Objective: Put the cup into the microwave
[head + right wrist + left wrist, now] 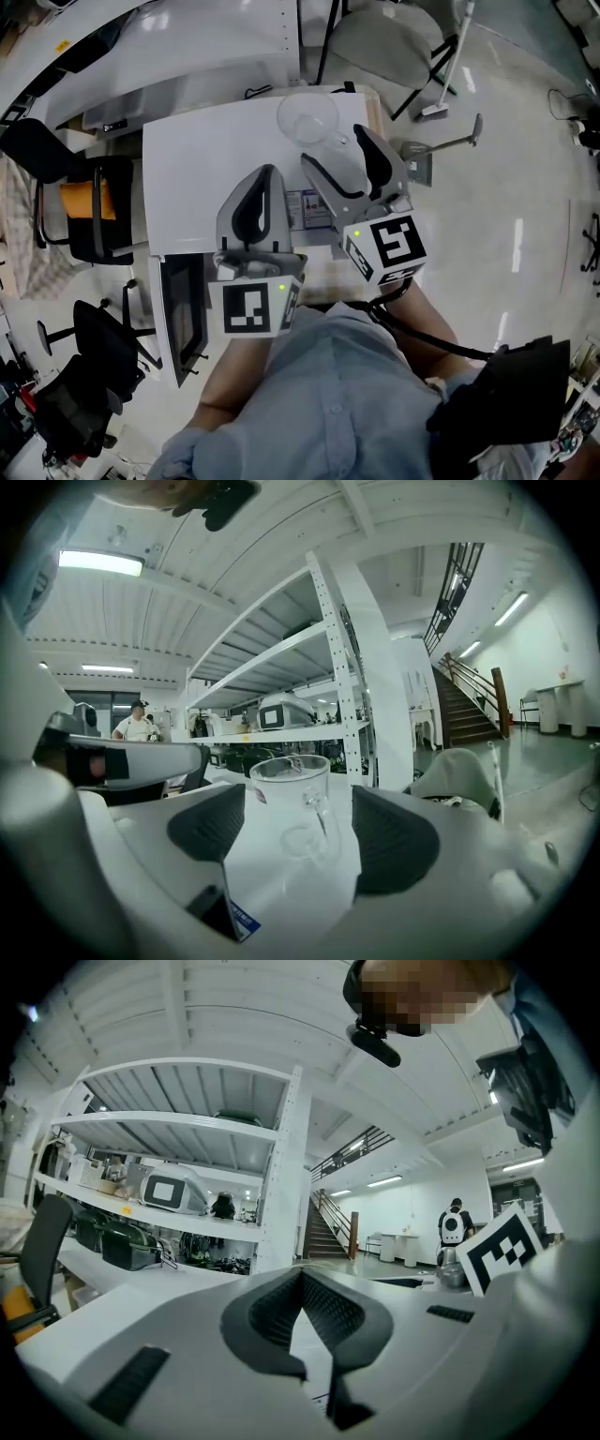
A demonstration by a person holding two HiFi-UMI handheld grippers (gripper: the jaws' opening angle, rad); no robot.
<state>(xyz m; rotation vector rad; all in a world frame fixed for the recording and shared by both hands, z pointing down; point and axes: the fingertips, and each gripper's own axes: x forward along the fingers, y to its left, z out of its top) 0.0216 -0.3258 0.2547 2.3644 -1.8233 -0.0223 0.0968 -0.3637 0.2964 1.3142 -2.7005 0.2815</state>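
Observation:
A clear glass cup with a handle stands upright on the white top of the microwave, near its far right corner. The microwave's dark-glass door hangs open at the near left. My right gripper is open just short of the cup; in the right gripper view the cup stands a little beyond the right gripper, its handle toward me, untouched. My left gripper hovers over the top's near side, shut with nothing in it; in its own view the left gripper has its pads meeting.
A printed label lies on the microwave top between the grippers. Black office chairs stand at the left, a white chair and a floor tool at the far right. White shelving rises behind.

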